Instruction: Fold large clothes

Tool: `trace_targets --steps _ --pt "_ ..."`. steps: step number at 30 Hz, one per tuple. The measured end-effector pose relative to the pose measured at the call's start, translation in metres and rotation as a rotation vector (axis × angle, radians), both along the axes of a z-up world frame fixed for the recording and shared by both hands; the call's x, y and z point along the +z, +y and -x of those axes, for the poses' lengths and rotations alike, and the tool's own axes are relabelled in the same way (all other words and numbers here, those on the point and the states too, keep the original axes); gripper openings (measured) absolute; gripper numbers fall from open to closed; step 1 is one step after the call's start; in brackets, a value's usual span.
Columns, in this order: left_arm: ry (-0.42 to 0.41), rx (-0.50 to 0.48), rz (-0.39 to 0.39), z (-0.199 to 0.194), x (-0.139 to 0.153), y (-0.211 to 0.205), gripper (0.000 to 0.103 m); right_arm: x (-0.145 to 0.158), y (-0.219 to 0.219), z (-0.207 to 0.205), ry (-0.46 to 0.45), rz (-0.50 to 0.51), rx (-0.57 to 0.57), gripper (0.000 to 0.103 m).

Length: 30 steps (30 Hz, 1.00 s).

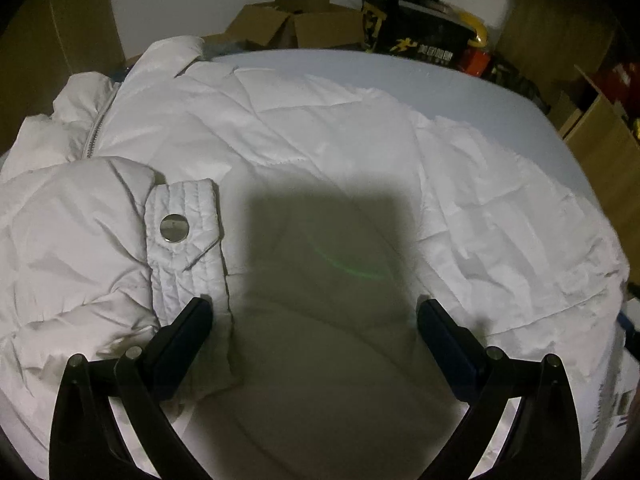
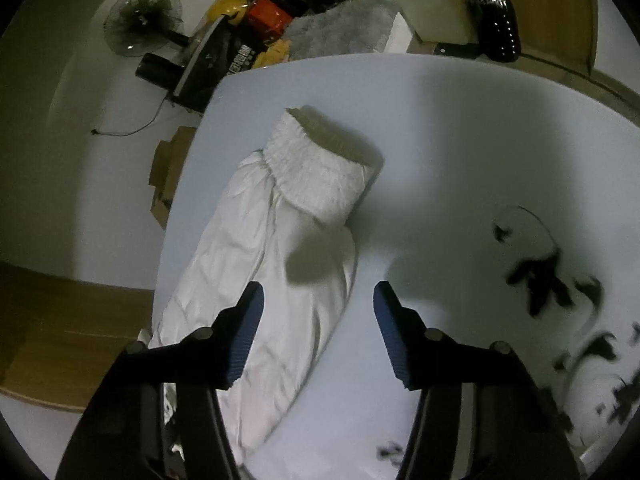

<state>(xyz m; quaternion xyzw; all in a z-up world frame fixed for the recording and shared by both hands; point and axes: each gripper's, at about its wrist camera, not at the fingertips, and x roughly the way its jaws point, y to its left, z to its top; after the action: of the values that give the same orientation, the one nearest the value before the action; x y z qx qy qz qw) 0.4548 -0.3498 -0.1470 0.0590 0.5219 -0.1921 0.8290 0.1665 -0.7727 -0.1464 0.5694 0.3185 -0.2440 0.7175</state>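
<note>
White padded jacket (image 1: 320, 152): spread under the left gripper (image 1: 314, 308), sleeve (image 2: 272, 264) ahead of the right gripper (image 2: 318, 292). Both released, empty. Likely light, soft, slippery; grasp at cuff (image 2: 320, 172).

— Any writing you can actually read?

— Hardly. The black box (image 1: 416, 28) behind the table carries yellow and pale characters, too blurred to make out (the right wrist view shows them as pale smudges too).

— And the table?

— Black brush-like marks (image 2: 560, 280) on the pale table top (image 2: 460, 128), illegible. The dark bottle (image 2: 494, 20) has a red and white cap label, unreadable.
</note>
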Motion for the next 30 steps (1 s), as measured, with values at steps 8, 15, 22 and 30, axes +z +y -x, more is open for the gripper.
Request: trace_targets --steps 8,15,22,30 --pt "-0.060 0.014 -0.070 0.007 -0.006 -0.009 0.103 -0.001 -0.002 -0.034 0.037 0.016 -0.028 0.025" --pt "-0.050 -0.008 0.087 0.020 0.013 0.022 0.103 0.068 0.032 -0.028 -0.045 0.186 -0.047 0.007" --pt "-0.059 0.080 0.306 0.077 0.080 0.150 0.103 0.232 0.170 -0.066 -0.300 0.465 0.152 0.007" --pt "0.048 0.296 0.424 0.106 0.066 0.351 0.103 0.261 0.370 -0.169 -0.297 0.543 0.460 0.006"
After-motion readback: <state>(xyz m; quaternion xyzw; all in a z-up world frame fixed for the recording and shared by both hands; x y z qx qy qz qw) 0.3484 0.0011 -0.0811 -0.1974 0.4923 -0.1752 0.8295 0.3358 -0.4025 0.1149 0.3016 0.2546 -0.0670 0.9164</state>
